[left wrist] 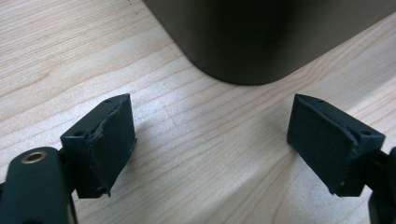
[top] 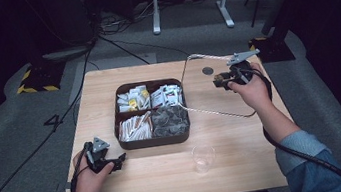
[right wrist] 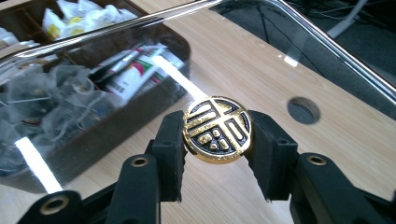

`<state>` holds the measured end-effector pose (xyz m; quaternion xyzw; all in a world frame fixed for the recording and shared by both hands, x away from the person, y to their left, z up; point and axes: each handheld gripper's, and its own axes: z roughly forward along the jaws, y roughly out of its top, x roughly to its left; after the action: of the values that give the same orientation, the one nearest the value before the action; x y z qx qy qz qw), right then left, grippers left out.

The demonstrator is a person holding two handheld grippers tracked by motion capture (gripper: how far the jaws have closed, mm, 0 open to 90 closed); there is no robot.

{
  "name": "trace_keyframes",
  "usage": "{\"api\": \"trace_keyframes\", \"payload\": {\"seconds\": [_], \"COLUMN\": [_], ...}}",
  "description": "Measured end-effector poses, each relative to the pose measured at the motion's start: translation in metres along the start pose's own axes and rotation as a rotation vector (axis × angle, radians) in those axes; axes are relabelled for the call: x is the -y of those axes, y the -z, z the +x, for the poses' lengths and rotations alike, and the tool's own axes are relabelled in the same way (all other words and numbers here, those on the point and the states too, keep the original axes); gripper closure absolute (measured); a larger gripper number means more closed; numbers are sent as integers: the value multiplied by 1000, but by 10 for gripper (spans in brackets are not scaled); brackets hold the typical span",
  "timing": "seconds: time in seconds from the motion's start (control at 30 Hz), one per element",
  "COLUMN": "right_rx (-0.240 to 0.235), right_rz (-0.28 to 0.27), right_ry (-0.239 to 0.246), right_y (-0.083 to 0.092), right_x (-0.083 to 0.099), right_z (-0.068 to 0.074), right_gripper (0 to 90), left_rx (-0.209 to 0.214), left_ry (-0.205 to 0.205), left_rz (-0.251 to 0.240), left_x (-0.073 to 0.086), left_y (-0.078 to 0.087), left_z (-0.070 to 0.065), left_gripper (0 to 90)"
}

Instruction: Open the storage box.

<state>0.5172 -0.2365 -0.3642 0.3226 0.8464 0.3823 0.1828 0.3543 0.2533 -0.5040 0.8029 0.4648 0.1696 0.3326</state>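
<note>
Wooden table (top: 106, 85), pale grain, standing on grey carpet. Near its middle, a dark tray (top: 154, 140) split into four compartments: white and yellow sachets in the far-left one, red-and-white packets in the far-right, paper sticks in the near-left, grey mesh tea bags in the near-right. Lifted clear of the tray and tilted over its right side, a clear glass lid (right wrist: 280, 60) with a metal rim, reaching out toward the table's far-right corner. Just off the tray's near-right corner, a clear plastic cup (top: 203, 158), upright. Off the tray's near-left corner, the left gripper (left wrist: 210, 149), held low over bare wood, jaws spread wide with nothing between them. Beyond the tray's far-right corner, the right gripper (right wrist: 217, 154), clamped on the lid's round gold-and-black knob (right wrist: 217, 129). Past that, a small round hole (right wrist: 303, 110) in the tabletop.
</note>
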Motion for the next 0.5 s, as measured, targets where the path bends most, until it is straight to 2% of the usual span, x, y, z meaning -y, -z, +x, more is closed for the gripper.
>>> {"api": "trace_keyframes", "payload": {"seconds": [0.13,0.5], "right_rx": [13,76], "right_rz": [-13,17], "right_ry": [-22,-86], "right_y": [1,1], "right_x": [13,44], "right_z": [-11,-42], "right_gripper": [586,586], "left_rx": [-2,-5], "left_ry": [-2,-2], "left_rz": [-2,0], "left_x": [1,3], "left_y": [1,3], "left_z": [2,2], "left_gripper": [155,155]}}
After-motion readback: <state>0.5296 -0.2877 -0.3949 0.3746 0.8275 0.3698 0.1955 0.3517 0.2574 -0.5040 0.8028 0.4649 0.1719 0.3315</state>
